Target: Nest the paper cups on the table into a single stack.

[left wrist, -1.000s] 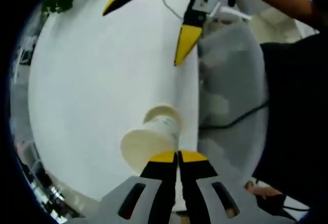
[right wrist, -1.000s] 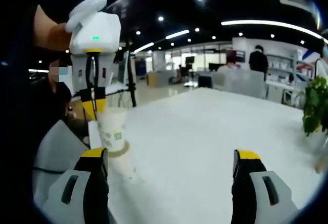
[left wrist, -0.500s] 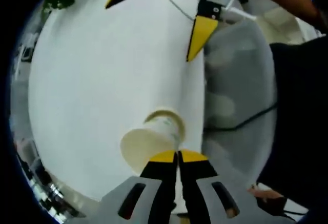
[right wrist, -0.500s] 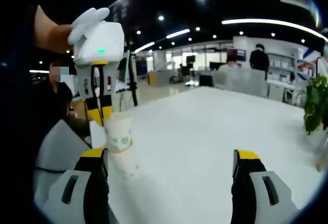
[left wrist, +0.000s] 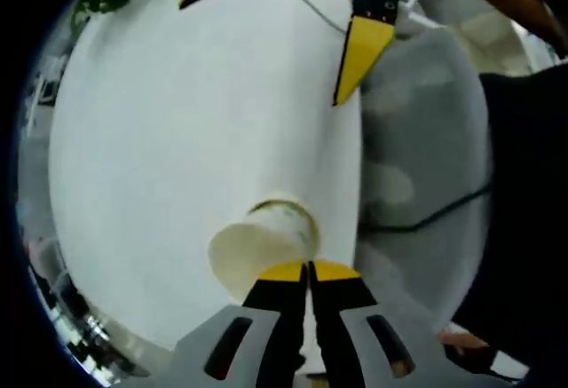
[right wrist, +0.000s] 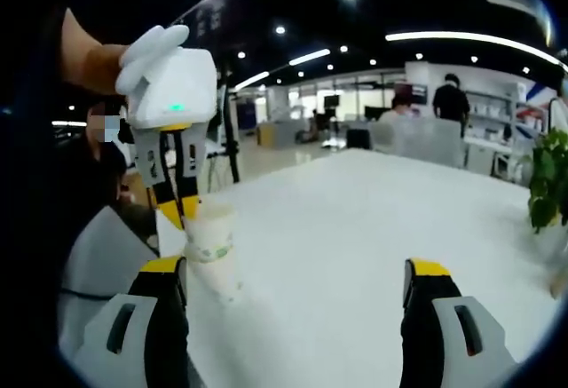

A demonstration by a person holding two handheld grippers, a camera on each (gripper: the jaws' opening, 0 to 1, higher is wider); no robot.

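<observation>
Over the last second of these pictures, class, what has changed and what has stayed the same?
In the right gripper view, the left gripper has carried its paper cup downward, further into the cup standing on the white table. Unchanged: its fingers stay shut on the cup's rim, and the right gripper stays open, holding nothing.

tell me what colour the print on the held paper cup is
Green, on a white paper cup; the right gripper view shows it best.
</observation>
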